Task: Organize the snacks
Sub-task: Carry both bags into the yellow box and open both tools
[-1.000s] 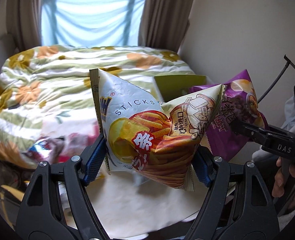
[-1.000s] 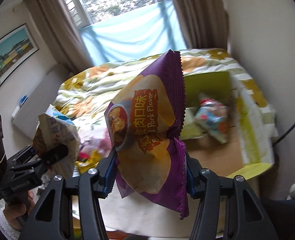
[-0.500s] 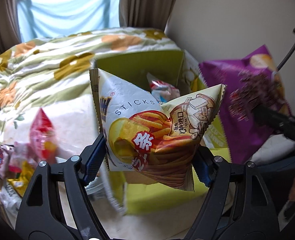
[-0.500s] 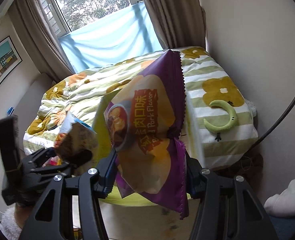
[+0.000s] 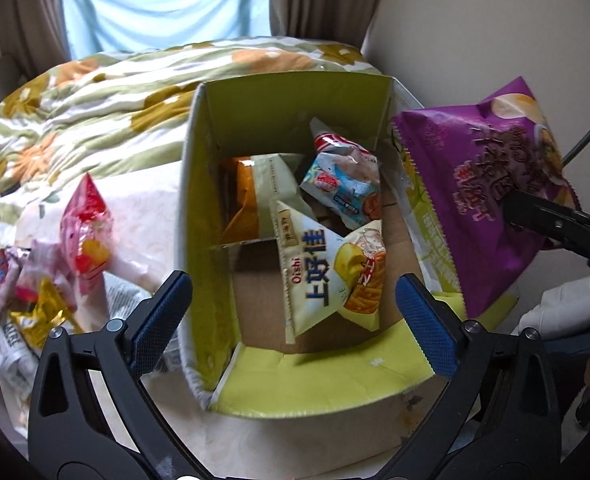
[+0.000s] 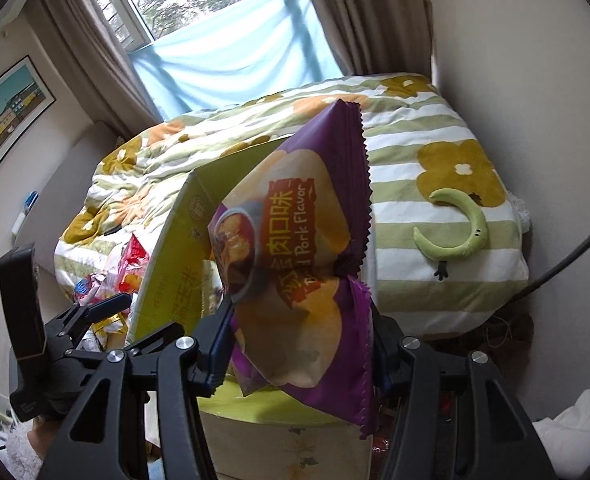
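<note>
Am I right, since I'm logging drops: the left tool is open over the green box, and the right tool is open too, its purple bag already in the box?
Not quite. The left tool is open over the green box, but the right tool is shut on the purple bag, which is outside the box. The right wrist view shows the grip.

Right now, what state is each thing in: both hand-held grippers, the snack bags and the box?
Left hand-held gripper: open, empty, above the box.
Right hand-held gripper: shut on the purple pork-flavour chip bag, held up beside the box.
Green-lined cardboard box: flaps open, holding several bags.
White-and-yellow potato-stick bag: loose inside the box, tilted.
Red and pink snack bags: outside the box, on the bed.
</note>
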`<state>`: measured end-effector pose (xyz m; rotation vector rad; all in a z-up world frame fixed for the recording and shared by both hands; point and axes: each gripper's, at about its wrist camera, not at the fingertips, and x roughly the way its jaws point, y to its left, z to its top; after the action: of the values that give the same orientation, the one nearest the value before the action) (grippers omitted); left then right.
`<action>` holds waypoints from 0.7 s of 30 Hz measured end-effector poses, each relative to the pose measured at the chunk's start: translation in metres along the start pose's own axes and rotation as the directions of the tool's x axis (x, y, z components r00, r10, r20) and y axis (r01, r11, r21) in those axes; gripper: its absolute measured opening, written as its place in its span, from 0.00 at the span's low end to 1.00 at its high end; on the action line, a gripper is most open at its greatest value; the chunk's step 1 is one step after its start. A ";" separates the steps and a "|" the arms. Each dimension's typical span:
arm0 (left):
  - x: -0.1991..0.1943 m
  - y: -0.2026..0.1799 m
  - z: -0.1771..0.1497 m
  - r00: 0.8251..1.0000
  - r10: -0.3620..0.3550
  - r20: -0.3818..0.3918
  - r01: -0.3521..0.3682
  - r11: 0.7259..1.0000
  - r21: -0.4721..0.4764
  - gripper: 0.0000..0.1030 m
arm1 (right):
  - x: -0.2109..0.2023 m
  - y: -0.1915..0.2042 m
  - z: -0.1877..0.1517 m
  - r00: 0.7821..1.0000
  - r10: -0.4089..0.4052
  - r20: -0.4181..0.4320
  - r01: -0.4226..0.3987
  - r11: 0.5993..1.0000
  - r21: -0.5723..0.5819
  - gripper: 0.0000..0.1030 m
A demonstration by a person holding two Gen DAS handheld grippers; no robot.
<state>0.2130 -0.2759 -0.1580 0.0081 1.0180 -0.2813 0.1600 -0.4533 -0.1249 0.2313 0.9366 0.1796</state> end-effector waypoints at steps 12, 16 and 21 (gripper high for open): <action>-0.022 0.016 -0.010 0.998 0.057 -0.002 -0.057 0.997 -0.054 0.98 | 0.034 0.015 0.008 0.993 0.076 -0.088 -0.081 0.995 -0.065 0.58; -0.025 0.019 -0.019 0.998 0.060 -0.010 -0.060 0.996 -0.068 0.98 | 0.032 0.010 0.000 0.998 0.043 -0.041 -0.045 0.997 -0.055 0.99; -0.028 0.020 -0.029 0.998 0.056 -0.020 -0.058 0.995 -0.085 0.98 | 0.027 0.009 -0.008 0.999 0.032 -0.025 -0.034 0.997 -0.071 0.99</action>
<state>0.1797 -0.2467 -0.1524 -0.0376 1.0447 -0.1861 0.1686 -0.4374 -0.1476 0.1793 0.9482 0.2460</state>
